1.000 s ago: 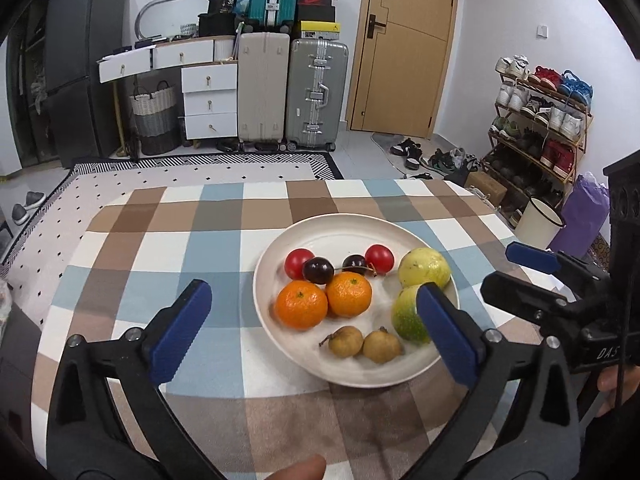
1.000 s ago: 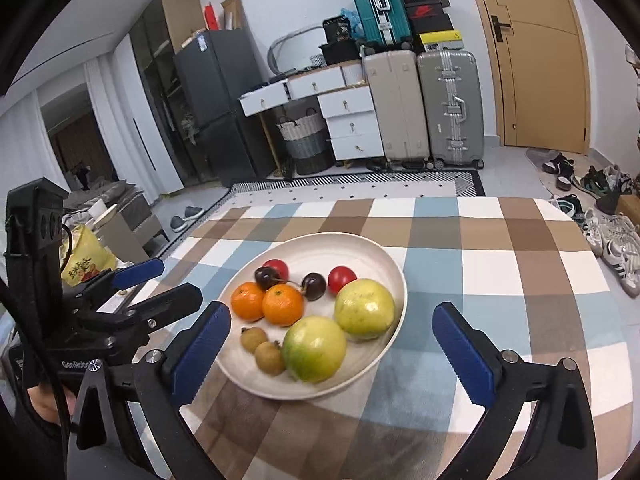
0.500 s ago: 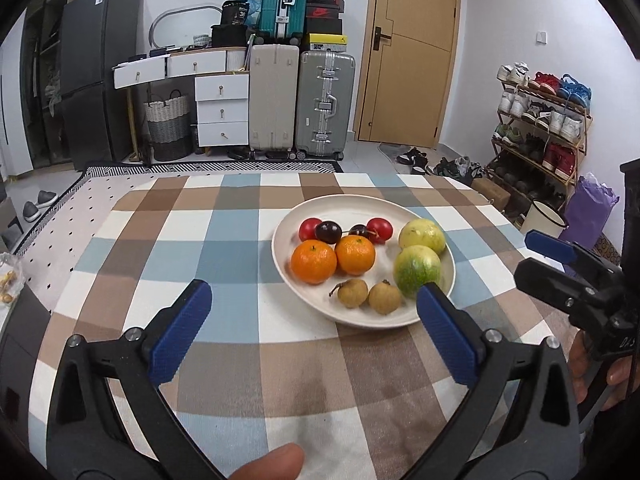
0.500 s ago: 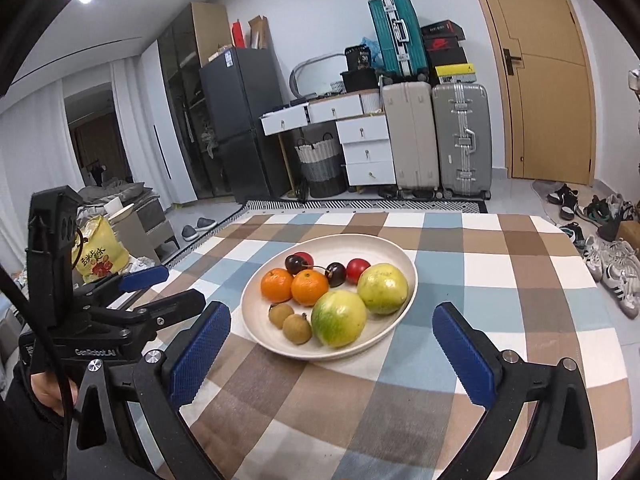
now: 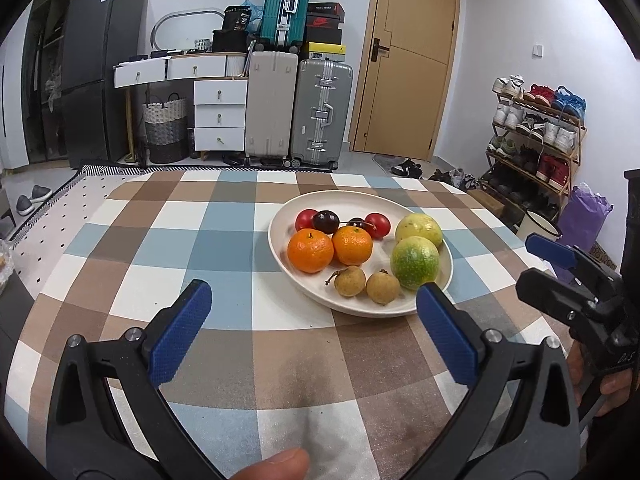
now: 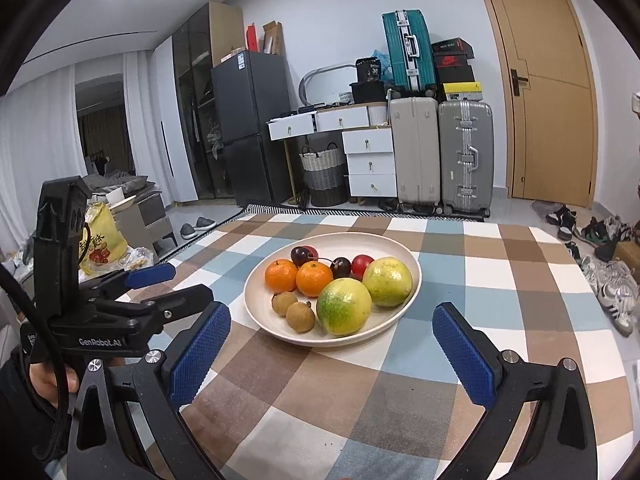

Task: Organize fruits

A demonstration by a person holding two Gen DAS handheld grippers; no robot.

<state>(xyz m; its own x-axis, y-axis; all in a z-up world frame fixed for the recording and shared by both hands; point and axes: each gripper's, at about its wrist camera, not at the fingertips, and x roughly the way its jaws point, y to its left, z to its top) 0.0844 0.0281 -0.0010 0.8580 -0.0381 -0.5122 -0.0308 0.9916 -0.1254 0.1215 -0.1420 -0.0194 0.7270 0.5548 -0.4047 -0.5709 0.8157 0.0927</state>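
Note:
A white plate (image 5: 280, 236) (image 6: 256, 300) on the checked tablecloth holds two oranges (image 5: 311, 250) (image 6: 314, 279), a green fruit (image 5: 414, 262) (image 6: 344, 306), a yellow-green fruit (image 5: 419, 229) (image 6: 387, 281), two brown longans (image 5: 350, 281) (image 6: 300, 316), dark cherries (image 5: 325, 221) (image 6: 341, 267) and red cherry tomatoes (image 5: 378, 225) (image 6: 362, 264). My left gripper (image 5: 314, 334) is open and empty, near side of the plate. My right gripper (image 6: 332, 354) is open and empty, also short of the plate. Each gripper shows in the other's view, the right one (image 5: 560, 272) and the left one (image 6: 160, 284).
The checked table (image 5: 224, 240) ends ahead at its far edge. Beyond stand suitcases (image 5: 300, 112), white drawers (image 5: 220, 114), a black fridge (image 5: 100, 76), a wooden door (image 5: 412, 60) and a shoe rack (image 5: 536, 128) at the right.
Both grippers have drawn back and levelled out, so the plate sits farther ahead and the view looks more across the room. Both stay open and empty.

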